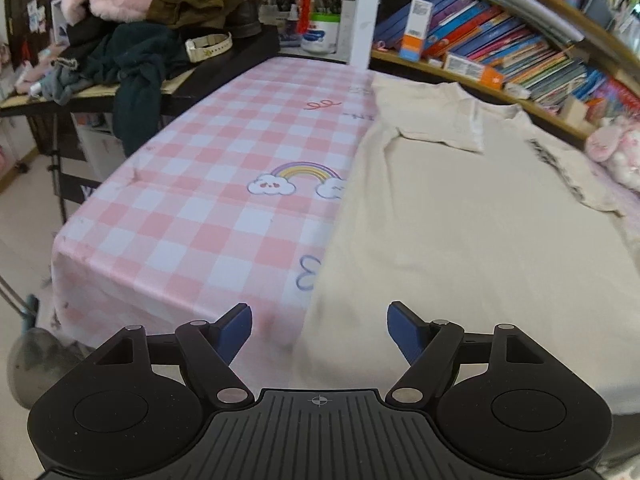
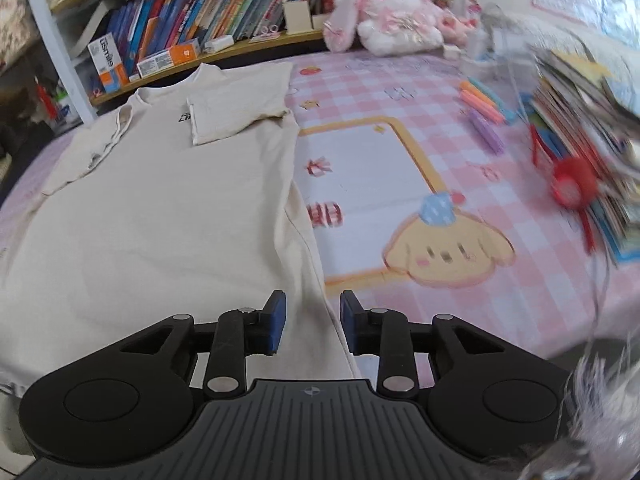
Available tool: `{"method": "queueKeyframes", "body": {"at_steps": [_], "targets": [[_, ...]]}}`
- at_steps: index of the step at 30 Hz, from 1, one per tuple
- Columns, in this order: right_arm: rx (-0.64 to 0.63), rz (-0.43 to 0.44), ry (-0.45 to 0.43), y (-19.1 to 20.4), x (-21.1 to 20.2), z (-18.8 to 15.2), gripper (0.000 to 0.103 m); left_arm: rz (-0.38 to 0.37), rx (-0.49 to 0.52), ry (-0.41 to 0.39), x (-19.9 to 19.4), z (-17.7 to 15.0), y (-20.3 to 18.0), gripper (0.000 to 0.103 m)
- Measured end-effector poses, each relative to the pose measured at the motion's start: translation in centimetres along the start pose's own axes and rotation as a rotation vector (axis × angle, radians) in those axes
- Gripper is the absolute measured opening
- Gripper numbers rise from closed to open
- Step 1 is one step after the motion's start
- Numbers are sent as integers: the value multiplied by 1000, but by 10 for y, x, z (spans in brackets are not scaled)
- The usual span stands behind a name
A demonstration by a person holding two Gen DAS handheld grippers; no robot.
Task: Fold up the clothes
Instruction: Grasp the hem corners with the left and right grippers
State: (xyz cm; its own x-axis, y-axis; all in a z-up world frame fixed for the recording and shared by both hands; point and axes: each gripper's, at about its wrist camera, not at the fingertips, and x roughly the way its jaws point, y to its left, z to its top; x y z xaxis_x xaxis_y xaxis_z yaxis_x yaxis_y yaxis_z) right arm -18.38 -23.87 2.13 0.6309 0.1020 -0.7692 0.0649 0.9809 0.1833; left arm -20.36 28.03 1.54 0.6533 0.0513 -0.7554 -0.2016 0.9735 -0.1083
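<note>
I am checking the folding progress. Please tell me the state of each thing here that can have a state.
T-shirt: lying flat on the table, both sleeves folded inward, body not yet folded.
Left gripper: open wide, empty, over the shirt's left bottom edge.
Right gripper: open, empty, over the shirt's right bottom edge.
Tablecloth: spread flat.
Clothes pile: unfolded, heaped.

Cream tee [image 1: 460,220] lies flat on the pink checked tablecloth [image 1: 208,208], left gripper [image 1: 319,328] wide open over its near-left hem.
</note>
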Motion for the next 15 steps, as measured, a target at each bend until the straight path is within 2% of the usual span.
{"method": "queueKeyframes", "body": {"at_steps": [4,9,15], "targets": [[27,43,72,-16,-12,-18,30,-29,12,18,-6,-12,6,76],[-78,42,135,-18,-3,-35,33,-36,27,37,-5,-28,12,76],[-148,71,172,-21,18,-37,36,-30,52,43,-4,-36,15,76]]}}
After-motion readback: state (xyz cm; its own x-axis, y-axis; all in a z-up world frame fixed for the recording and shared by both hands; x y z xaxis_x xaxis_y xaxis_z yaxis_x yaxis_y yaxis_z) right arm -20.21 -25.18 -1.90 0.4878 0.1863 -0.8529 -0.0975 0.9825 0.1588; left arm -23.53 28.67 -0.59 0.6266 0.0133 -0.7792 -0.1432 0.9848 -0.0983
